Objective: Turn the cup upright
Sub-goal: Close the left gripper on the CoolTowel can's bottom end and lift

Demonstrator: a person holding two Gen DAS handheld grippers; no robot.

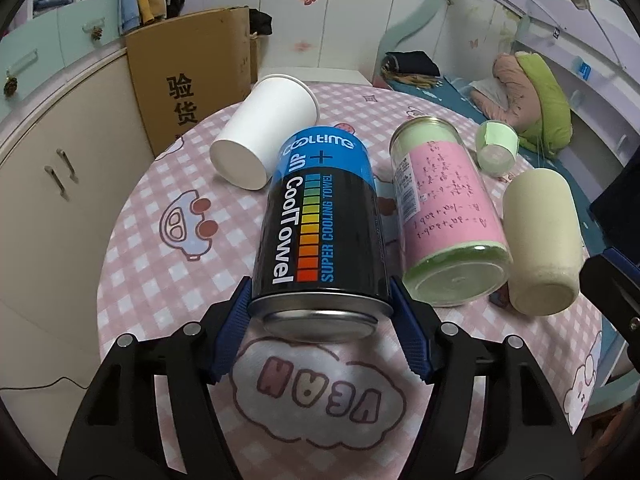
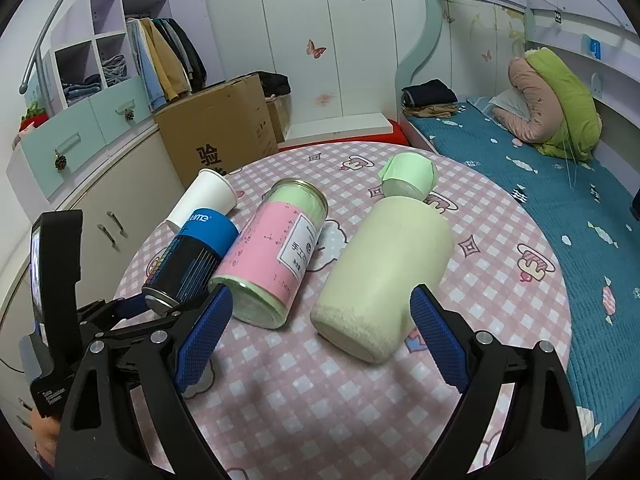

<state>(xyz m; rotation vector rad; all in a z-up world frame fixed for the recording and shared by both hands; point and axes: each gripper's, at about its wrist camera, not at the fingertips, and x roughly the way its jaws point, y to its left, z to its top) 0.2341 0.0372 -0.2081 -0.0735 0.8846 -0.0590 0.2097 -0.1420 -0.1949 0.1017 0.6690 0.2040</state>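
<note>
Between the left gripper (image 1: 320, 316)'s closed fingers, the blue can (image 1: 322, 220) lies sideways on the bench (image 1: 132, 248); pivot slowly onto its base. Right gripper (image 2: 320, 344) gapes empty beside the cream cup (image 2: 384, 276).

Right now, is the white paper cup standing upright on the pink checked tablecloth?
No, the white paper cup lies on its side on the pink checked tablecloth, its flat base facing the camera.

Pink-checked tablecloth (image 1: 132, 264), white paper cup (image 1: 266, 136)
</note>
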